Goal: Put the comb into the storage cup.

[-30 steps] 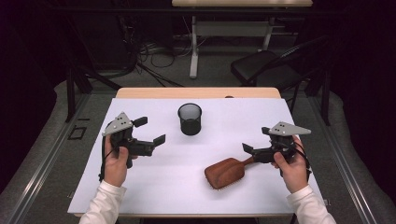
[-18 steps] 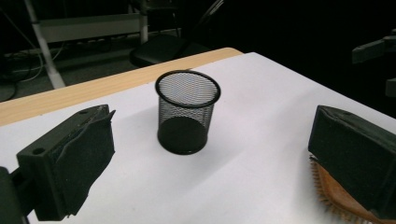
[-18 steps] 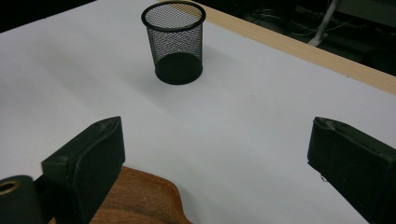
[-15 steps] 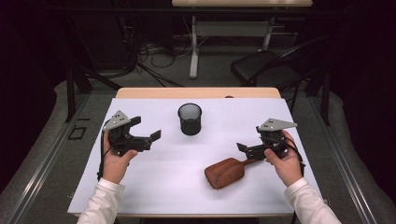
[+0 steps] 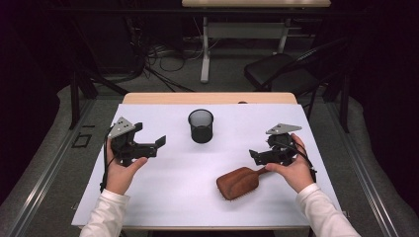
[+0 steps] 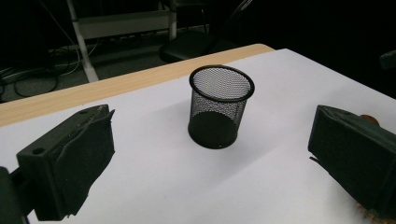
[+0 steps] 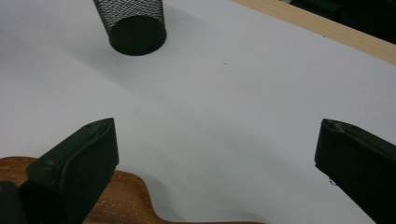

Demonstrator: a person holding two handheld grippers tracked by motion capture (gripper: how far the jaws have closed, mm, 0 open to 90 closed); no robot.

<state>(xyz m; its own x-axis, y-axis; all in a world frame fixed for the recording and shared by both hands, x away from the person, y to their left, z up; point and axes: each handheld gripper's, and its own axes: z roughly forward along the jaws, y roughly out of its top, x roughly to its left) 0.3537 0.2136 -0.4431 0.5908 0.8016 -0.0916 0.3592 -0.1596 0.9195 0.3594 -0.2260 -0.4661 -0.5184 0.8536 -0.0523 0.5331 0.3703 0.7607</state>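
Right hand-held gripper point(image 5: 258, 157) released above wooden hairbrush point(image 5: 239, 182) handle (untouched); left hand-held gripper point(image 5: 157, 144) released.

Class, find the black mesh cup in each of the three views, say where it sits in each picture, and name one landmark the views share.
High view: the black mesh cup stands upright at upper centre of the white table.
Left gripper view: the cup stands at centre, between the two jaws.
Right gripper view: its base is at the top left, cut by the edge.
Shared landmark: the table's wooden far edge.
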